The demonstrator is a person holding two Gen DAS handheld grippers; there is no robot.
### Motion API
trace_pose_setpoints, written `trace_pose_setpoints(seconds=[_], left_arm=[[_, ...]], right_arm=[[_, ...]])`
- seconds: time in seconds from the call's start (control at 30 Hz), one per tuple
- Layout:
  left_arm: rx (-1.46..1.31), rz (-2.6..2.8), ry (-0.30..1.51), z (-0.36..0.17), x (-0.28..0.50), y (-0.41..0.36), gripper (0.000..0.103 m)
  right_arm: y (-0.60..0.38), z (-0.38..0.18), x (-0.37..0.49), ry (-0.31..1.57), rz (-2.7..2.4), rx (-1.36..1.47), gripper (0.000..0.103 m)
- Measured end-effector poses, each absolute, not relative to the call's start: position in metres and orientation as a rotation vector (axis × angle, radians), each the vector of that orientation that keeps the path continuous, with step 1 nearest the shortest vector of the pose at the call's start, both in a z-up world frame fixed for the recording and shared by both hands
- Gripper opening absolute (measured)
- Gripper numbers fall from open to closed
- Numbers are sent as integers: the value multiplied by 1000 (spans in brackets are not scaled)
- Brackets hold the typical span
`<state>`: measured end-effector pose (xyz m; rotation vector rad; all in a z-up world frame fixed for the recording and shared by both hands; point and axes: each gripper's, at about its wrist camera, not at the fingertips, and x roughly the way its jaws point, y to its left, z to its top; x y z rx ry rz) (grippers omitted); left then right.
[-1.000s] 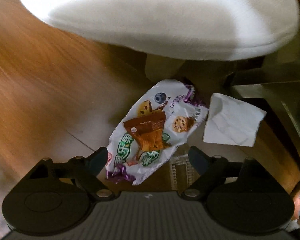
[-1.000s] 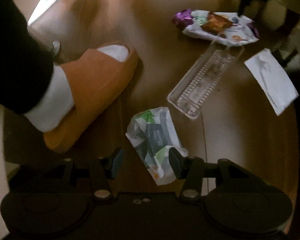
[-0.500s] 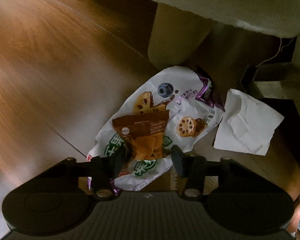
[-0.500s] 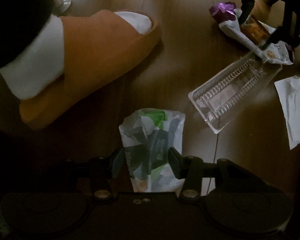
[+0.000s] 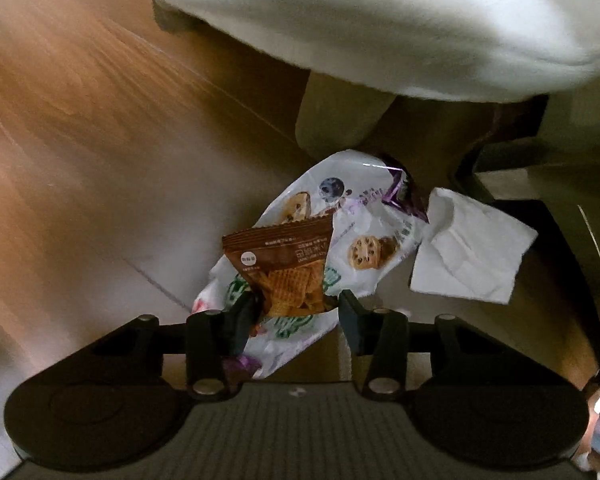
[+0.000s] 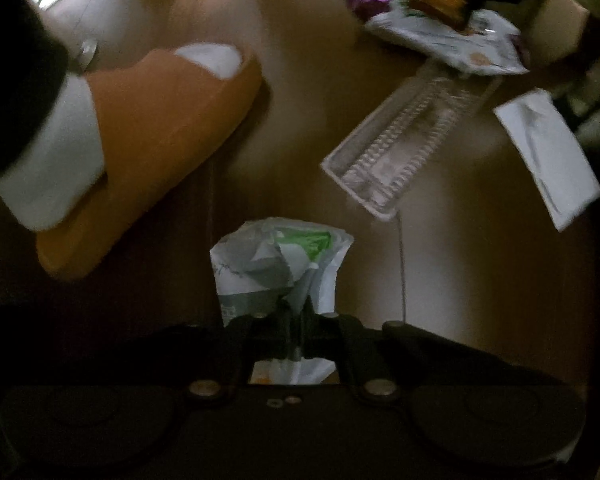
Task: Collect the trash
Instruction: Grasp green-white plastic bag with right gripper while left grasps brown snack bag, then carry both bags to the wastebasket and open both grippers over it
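On the wooden floor lies a white cookie wrapper (image 5: 364,216) with a brown snack packet (image 5: 284,256) on top of it. My left gripper (image 5: 296,308) points down at them. Its jaws are closing, and the pads press on the brown packet's lower end. The right wrist view shows that packet (image 6: 440,0) standing up between dark fingers above the white wrapper (image 6: 452,44). My right gripper (image 6: 298,314) is closing and pinches a crumpled green and white wrapper (image 6: 276,260). Loose on the floor are a clear plastic tray (image 6: 404,148) and a white tissue (image 6: 548,160).
A person's foot in a white sock and an orange slipper (image 6: 152,140) stands left of the right gripper. A white cushioned seat (image 5: 340,20) hangs over the wrappers, with its pale leg (image 5: 336,120) just behind them. A dark frame (image 5: 540,184) borders the tissue (image 5: 472,252).
The right jaws went from wide apart to pinched on the green and white wrapper. The left jaws narrowed onto the brown packet, then that view drew back from the floor.
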<state>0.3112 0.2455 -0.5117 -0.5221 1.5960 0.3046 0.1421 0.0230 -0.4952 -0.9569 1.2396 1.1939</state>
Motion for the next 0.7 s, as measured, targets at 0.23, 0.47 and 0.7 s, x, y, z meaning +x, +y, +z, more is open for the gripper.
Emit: trace_pose_setpoints(seconds=[0.23,0.47,0.7], left_arm=[[-432,193,1554,-437,302,236,44],[-365,73,1418,-314,291,217,44],[-329,-1,1238,-189,265,196,44]], right_arm=[[7,-433,163,1272,1024,-772,4],[-13,-342,188,1194,846,-547,4],[-43,-245,186,1098,743,-321,4]])
